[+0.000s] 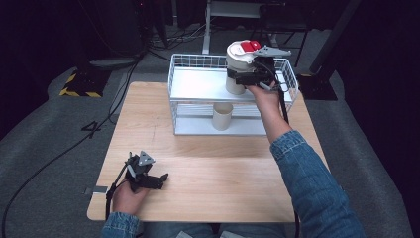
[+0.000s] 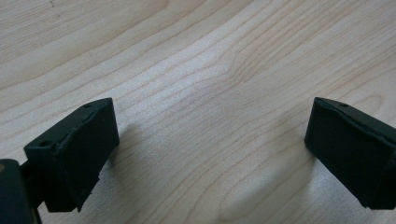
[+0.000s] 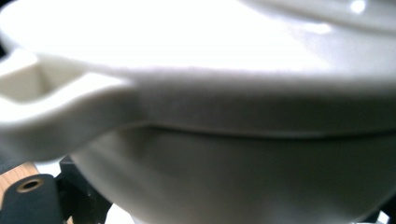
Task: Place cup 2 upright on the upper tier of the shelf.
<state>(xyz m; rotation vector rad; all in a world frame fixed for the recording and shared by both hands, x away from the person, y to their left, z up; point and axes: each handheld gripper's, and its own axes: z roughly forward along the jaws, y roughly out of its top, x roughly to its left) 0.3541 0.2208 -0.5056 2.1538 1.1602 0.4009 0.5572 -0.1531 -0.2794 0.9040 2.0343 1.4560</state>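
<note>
At the near left corner of the wooden worktop [image 1: 208, 173], the person's left hand [image 1: 126, 198] rests with the left tongs [image 1: 153, 179] low over the bare wood, their cable trailing off the near edge. In the left gripper view the two black jaws stand wide apart with nothing but wood grain between them, each casting a soft shadow on the surface. Farther back, toward the far edge of the worktop, stands a white wire rack [image 1: 184, 74] with two shelves. A cream cup [image 1: 222, 116] stands upright on the lower shelf. Above it, at the right end of the upper shelf, the right hand [image 1: 265, 94], reaching out of a denim sleeve [image 1: 312, 183], holds the right tongs [image 1: 246, 76] closed around a white canister [image 1: 237, 69] with a red patch on its lid. The right gripper view has the canister's pale body and projecting lid rim pressed up close and blurred, one jaw tip showing at the lower left.
</note>
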